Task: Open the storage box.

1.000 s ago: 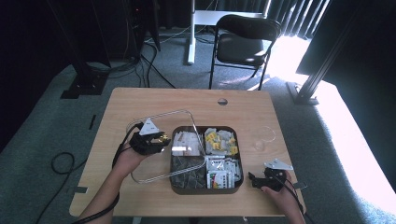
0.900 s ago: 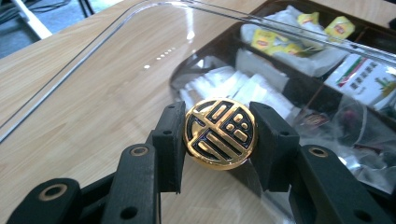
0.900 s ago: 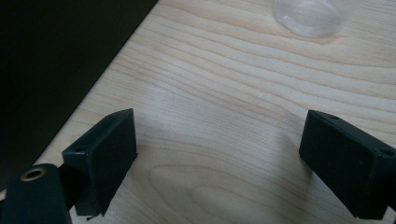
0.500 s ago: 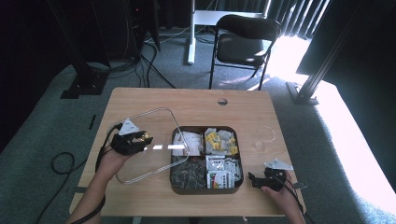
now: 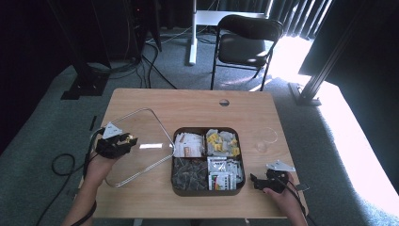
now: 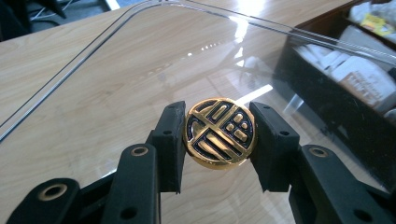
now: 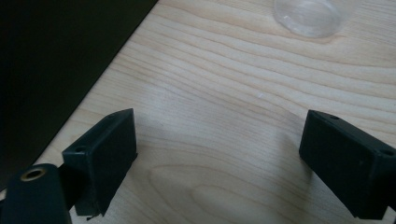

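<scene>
Wood-top table (image 5: pixel 188 106) on grey carpet, folding chair (image 5: pixel 247 40) beyond the far edge, dark curtains behind. Left tool (image 6: pixel 219 135) is clamped on the gold-and-black round knob (image 6: pixel 219 133) of the clear lid (image 6: pixel 140 70); both pads press the knob's sides, jaws nearly as close as they go. In the high view the left tool (image 5: pixel 115 143) sits over the left part of the table, and the lid (image 5: pixel 146 146) lies tilted across bare wood, its right edge just beside or touching the left wall of the dark tray (image 5: pixel 205 190); can't tell which. Right tool (image 7: pixel 215 154) has jaws standing wide apart with nothing between them, hovering over bare wood; in the high view it (image 5: pixel 263 181) sits near the table's front right corner, just right of the tray. Versus a second ago: lid and left tool have moved left, off the tray and toward the table's left edge; tray's packet compartments are now uncovered. Right tool hasn't moved. Small clear cup (image 5: pixel 266 139) stands right of the tray, well clear of both tools. Left tool is close to the table's left edge, little margin there. Open wood behind the tray up to the cable hole (image 5: pixel 224 102), and a narrow free strip along the front edge.
</scene>
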A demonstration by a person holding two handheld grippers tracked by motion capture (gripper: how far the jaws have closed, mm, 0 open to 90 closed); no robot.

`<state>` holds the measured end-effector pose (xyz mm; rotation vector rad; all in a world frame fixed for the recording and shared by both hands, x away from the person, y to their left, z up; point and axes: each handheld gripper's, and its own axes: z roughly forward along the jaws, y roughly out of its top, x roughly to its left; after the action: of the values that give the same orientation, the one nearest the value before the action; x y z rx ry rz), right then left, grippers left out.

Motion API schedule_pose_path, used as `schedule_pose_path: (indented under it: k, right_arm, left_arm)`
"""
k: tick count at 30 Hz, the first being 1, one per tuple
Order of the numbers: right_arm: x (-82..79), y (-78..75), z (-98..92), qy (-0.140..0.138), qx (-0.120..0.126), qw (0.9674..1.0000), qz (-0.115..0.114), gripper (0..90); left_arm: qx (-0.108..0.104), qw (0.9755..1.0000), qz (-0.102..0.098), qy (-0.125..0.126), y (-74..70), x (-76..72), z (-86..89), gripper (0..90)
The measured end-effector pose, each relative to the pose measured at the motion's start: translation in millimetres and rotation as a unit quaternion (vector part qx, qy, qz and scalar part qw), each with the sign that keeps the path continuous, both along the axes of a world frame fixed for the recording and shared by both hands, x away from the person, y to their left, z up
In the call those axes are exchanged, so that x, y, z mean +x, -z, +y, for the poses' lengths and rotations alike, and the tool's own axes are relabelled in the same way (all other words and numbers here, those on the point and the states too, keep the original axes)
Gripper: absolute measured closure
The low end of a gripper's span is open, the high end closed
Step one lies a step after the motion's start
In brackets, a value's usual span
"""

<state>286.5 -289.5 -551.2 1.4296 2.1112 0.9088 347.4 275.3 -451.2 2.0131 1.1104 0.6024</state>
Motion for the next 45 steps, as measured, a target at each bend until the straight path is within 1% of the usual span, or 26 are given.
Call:
schedule_pose_path:
  k: [2,3,4,6,11,13,17,21,24,27,29,34,36,38,40,43,45]
  right_arm:
    - [0.0,0.0,0.0,0.0,0.0,1.0,0.0,10.5]
    - [0.0,0.0,0.0,0.0,0.0,1.0,0.0,10.5]
    - [0.0,0.0,0.0,0.0,0.0,1.0,0.0,10.5]
    - [0.0,0.0,0.0,0.0,0.0,1.0,0.0,10.5]
    - [0.0,0.0,0.0,0.0,0.0,1.0,0.0,10.5]
    - [0.0,0.0,0.0,0.0,0.0,1.0,0.0,10.5]
    - [0.0,0.0,0.0,0.0,0.0,1.0,0.0,10.5]
    - [0.0,0.0,0.0,0.0,0.0,1.0,0.0,10.5]
    - [0.0,0.0,0.0,0.0,0.0,1.0,0.0,10.5]
    - [0.0,0.0,0.0,0.0,0.0,1.0,0.0,10.6]
    - [0.0,0.0,0.0,0.0,0.0,1.0,0.0,10.6]
    - [0.0,0.0,0.0,0.0,0.0,1.0,0.0,10.6]
    - [-0.1,0.0,0.1,0.0,0.0,1.0,0.0,10.5]
    - [-0.1,0.0,0.1,0.0,0.0,1.0,0.0,10.5]
    - [-0.1,0.0,0.1,0.0,0.0,1.0,0.0,10.6]
    - [0.0,0.0,0.0,0.0,0.0,1.0,0.0,10.5]
    - [0.0,0.0,0.0,0.0,0.0,1.0,0.0,10.5]
  left_arm:
    - [0.006,0.9999,-0.001,-0.008,2.7,-1.0,4.2,58.9]
    - [0.006,0.9999,-0.001,-0.008,2.7,-1.0,4.2,58.9]
    - [0.004,0.9998,-0.002,-0.018,5.6,-1.3,8.4,58.9]
    - [0.001,0.9996,-0.002,-0.029,9.2,-1.6,12.6,58.9]
    - [-0.002,0.9985,0.002,-0.055,21.5,-0.1,18.0,58.9]
    - [-0.003,0.998,0.004,-0.062,26.1,1.0,18.2,58.9]
    - [-0.012,0.9966,0.004,-0.081,36.7,4.0,16.9,58.8]
    - [-0.006,0.9951,0.007,-0.098,45.7,8.4,11.5,58.8]
    - [-0.004,0.9935,0.007,-0.114,52.4,12.1,7.4,58.9]
    - [-0.012,0.992,0.007,-0.126,57.3,15.9,4.7,58.8]
    - [-0.016,0.9913,0.008,-0.13,59.4,18.5,3.6,58.8]
    - [-0.015,0.9896,0.015,-0.143,62.7,26.7,0.4,58.8]
    - [-0.008,0.9889,0.016,-0.148,64.0,29.8,-1.9,58.8]
    - [-0.001,0.9885,0.02,-0.15,65.0,33.4,-4.7,58.8]
    - [-0.006,0.9884,0.022,-0.15,65.9,37.2,-6.6,58.8]
    - [-0.004,0.9889,0.025,-0.146,66.6,42.4,-10.4,58.8]
    - [-0.005,0.9886,0.028,-0.148,68.1,45.4,-12.4,58.8]
